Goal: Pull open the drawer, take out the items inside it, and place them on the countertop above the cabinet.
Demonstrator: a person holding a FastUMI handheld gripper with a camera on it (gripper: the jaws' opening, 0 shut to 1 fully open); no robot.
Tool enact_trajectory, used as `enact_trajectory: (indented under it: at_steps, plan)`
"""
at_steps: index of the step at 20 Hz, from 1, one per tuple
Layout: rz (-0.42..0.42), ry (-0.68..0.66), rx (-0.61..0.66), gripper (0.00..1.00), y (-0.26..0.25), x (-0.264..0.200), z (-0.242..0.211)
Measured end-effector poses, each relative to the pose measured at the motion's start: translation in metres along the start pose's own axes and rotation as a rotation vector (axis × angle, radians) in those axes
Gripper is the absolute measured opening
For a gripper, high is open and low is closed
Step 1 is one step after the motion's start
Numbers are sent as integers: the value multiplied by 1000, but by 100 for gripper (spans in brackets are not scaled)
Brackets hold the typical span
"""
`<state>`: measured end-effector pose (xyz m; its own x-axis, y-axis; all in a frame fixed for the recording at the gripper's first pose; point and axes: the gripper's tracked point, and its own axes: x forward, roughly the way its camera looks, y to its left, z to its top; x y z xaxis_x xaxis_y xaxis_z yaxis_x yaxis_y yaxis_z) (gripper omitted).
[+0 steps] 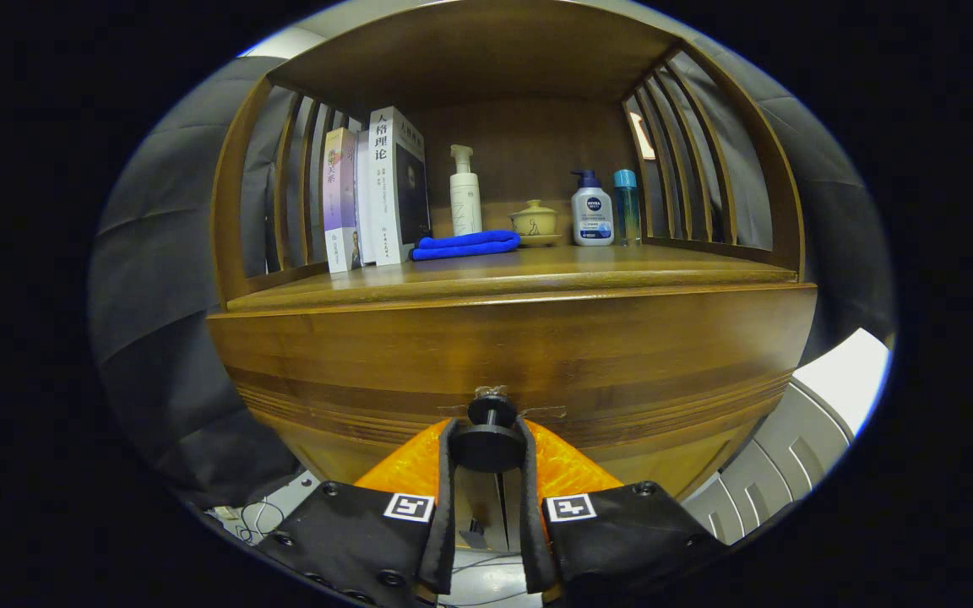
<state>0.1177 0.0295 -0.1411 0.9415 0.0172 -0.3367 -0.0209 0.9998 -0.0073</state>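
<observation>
Tongs (488, 452) closed around the drawer knob (487, 446), one finger pressing each side of its round disc, so clamped on the knob rather than merely beside it. Knob stem (491, 409) running straight ahead from the disc into the drawer front (520, 371); pull axis therefore straight back along the fingers, toward the holder. Drawer front flush with the cabinet (301, 439), not yet drawn out by any visible gap. Directly above, counter (537, 274) lying up and beyond the tongs, its near strip bare. Farther back on it: books (377, 194) standing at the left, a folded blue cloth (465, 245) lying crosswise, a pump bottle (464, 192), a small lidded pot (535, 221), a second pump bottle (592, 209) and a slim blue bottle (626, 205) to the right. Drawer contents wholly hidden behind the shut front; number and kind of items impossible to tell. Cabinet's lower part cut off behind the fingers.
</observation>
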Motion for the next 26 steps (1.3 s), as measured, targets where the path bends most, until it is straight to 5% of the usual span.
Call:
enact_trajectory:
  at_steps: [26]
  plan:
    - [28, 89, -101, 34, 10, -103, -40]
